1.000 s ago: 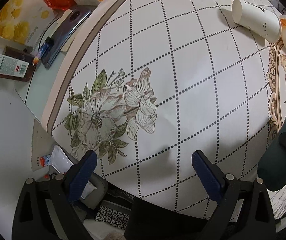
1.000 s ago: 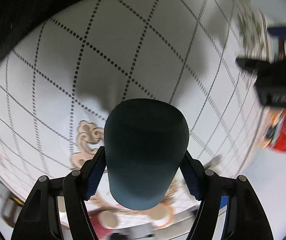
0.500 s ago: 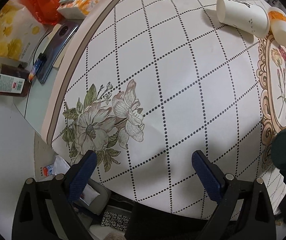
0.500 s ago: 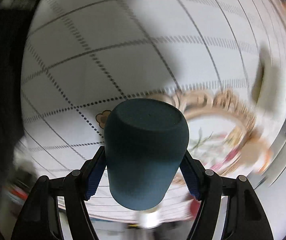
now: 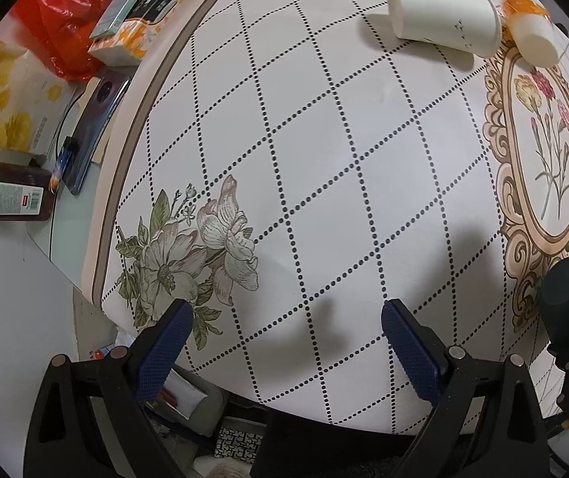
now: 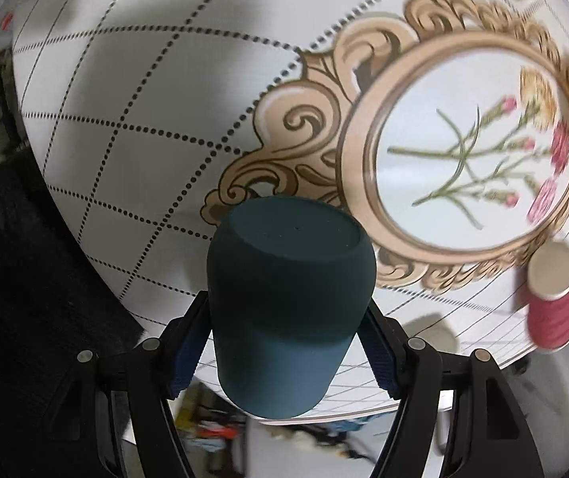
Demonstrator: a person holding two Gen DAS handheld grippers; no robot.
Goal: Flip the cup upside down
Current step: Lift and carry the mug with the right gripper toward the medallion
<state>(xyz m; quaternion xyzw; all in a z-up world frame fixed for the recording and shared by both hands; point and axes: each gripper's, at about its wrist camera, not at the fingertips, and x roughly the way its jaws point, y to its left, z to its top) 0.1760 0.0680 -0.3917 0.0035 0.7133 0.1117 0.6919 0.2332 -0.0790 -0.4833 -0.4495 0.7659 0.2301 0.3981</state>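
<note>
Clearly the risk is a slip: the right claw point(image 6: 284, 342) clamps the dark teal cup point(image 6: 290, 298) only by its smooth sides, so a quick turn could let it slide out and drop onto the tabletop point(image 6: 133, 91). It sits between the fingers, base pointing away, held above the surface. Meanwhile the left claw point(image 5: 282, 342) is spread apart, empty.

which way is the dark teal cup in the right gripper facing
Base toward the camera: the dark teal cup, clamped in the right gripper, shows its closed flat bottom; its mouth is hidden.
</note>
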